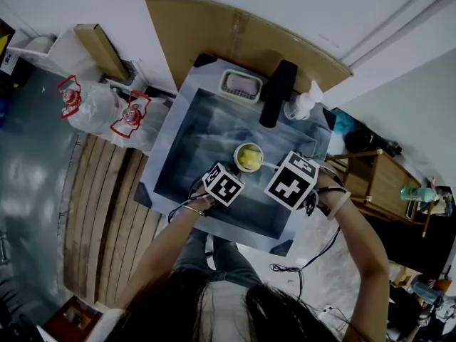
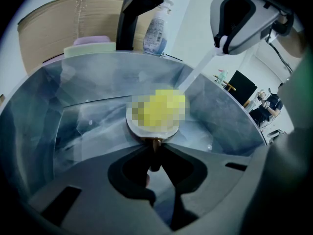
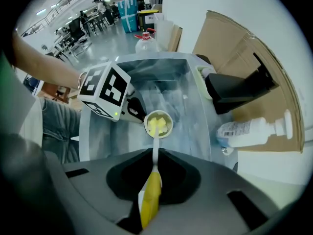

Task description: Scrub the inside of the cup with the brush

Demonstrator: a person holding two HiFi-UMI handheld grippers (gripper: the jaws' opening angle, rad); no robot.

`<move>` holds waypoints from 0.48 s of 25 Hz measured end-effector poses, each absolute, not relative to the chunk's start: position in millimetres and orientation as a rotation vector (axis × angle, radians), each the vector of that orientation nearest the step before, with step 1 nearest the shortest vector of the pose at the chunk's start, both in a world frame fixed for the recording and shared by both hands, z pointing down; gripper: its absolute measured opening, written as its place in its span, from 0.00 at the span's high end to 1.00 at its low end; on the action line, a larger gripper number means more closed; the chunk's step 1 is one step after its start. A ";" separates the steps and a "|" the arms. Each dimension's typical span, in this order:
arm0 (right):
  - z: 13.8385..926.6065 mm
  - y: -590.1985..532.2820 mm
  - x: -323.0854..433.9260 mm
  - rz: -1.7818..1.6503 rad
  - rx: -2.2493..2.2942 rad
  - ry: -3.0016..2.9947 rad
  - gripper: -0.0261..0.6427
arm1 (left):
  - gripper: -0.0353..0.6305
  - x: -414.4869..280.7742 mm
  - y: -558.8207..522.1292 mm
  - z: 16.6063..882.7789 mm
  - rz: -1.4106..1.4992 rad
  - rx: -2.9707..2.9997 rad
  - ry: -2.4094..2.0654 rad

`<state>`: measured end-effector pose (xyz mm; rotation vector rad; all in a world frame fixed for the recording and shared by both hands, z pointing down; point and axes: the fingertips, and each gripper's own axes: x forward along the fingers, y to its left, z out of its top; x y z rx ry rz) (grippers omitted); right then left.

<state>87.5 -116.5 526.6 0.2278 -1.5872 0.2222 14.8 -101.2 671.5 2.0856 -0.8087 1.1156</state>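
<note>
A small pale cup [image 1: 249, 157] is held over the steel sink [image 1: 187, 144]. My left gripper [image 1: 239, 169] is shut on the cup's near edge; in the left gripper view the jaws pinch it at the rim [image 2: 155, 142]. My right gripper [image 1: 279, 168] is shut on the brush, gripping its yellow handle [image 3: 151, 192]. The brush's white neck [image 3: 155, 148] runs forward into the cup [image 3: 159, 124]. The yellow brush head [image 2: 164, 106] sits inside the cup [image 2: 142, 126] and fills most of its mouth. The right gripper [image 2: 244, 16] hangs above and to the right of the cup.
A black faucet [image 1: 276, 91] rises at the sink's far edge, with a soap bottle [image 1: 303, 102] to its right and a sponge tray [image 1: 240, 85] to its left. Cardboard [image 1: 235, 34] stands behind the sink. Plastic bags [image 1: 100, 109] lie on the floor at the left.
</note>
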 end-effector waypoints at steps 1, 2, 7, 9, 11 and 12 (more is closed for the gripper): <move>525.9 -116.5 84.7 0.245 0.225 -1.600 0.89 | 0.84 14.8 -101.1 671.5 1.113 2.085 -0.808; 525.1 -117.4 82.3 0.268 0.229 -1.615 0.89 | 0.84 14.8 -101.0 671.5 1.112 2.085 -0.807; 524.6 -132.1 78.8 0.342 0.306 -1.667 0.89 | 0.84 14.8 -100.5 671.7 1.112 2.085 -0.803; 527.3 -136.3 81.1 0.342 0.329 -1.662 0.89 | 0.84 14.7 -100.7 671.9 1.110 2.085 -0.804; 530.0 -137.8 86.3 0.321 0.338 -1.633 0.89 | 0.84 14.9 -100.9 671.6 1.110 2.086 -0.805; 531.1 -138.2 88.1 0.304 0.336 -1.622 0.89 | 0.84 15.2 -101.1 671.5 1.110 2.087 -0.806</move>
